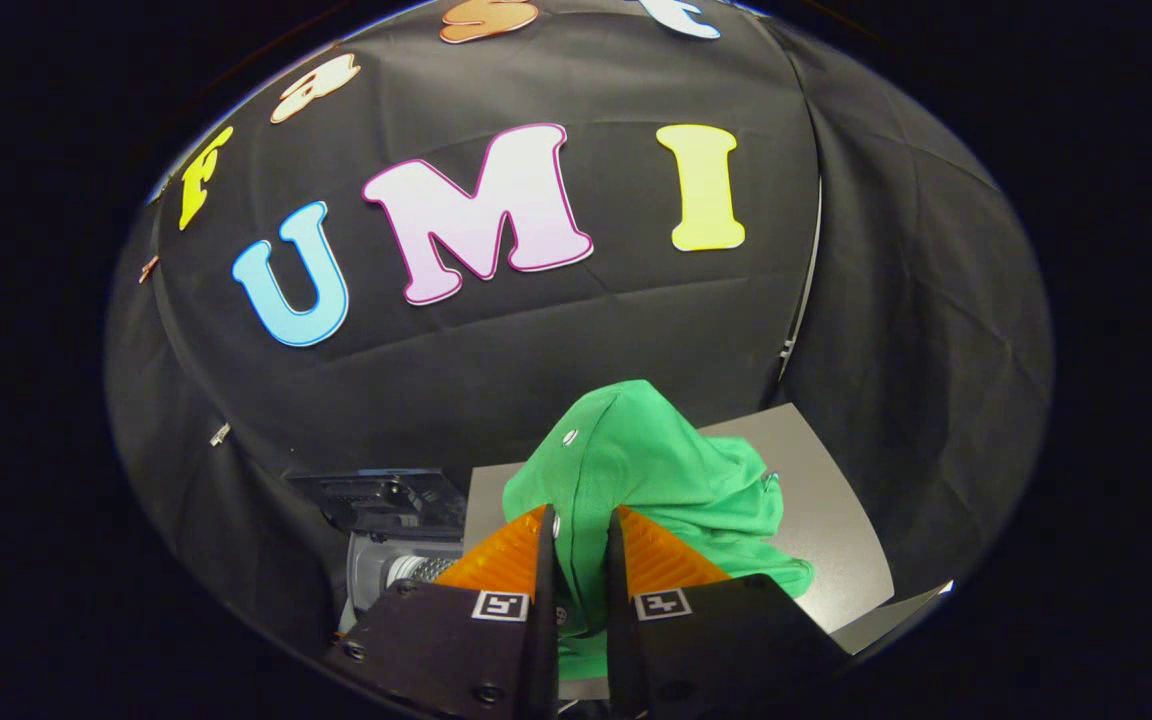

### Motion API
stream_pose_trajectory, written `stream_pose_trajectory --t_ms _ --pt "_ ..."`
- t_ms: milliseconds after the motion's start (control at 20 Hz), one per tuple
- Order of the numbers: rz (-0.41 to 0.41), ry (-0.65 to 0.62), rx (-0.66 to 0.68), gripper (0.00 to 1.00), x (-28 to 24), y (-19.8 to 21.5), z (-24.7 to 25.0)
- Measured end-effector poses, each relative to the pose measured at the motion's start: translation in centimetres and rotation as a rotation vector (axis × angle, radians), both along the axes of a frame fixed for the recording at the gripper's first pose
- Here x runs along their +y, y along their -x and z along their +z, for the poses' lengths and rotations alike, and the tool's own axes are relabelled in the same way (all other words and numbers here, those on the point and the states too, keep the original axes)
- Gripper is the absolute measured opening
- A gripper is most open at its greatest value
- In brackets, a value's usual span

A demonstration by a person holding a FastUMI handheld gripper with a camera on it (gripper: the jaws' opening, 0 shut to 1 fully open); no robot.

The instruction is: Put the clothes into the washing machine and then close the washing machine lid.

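With the fingers [576,550] pinching the green garment [651,470] at lower centre, carry it left to the washing machine [396,540] without loosening your grip.

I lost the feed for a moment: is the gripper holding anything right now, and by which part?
Yes. The gripper is shut on the green garment, pinching a fold of cloth near its snap-buttoned edge; the rest bunches ahead over the grey table.
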State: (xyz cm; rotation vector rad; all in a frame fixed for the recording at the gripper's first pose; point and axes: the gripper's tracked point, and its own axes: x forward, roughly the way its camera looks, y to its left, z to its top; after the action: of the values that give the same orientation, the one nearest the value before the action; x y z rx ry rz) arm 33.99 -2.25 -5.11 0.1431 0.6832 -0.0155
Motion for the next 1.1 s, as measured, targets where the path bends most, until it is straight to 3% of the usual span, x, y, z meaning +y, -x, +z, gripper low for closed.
stream_pose_trajectory --t_ms 450,800,1100 --pt "0.139 -0.071 0.003 0.24 12.5 0.7 0.3" --pt "0.258 -0.132 0.039 0.24 25.1 1.4 -2.4" --pt "0.308 -0.146 0.075 0.24 31.8 1.8 -6.6"
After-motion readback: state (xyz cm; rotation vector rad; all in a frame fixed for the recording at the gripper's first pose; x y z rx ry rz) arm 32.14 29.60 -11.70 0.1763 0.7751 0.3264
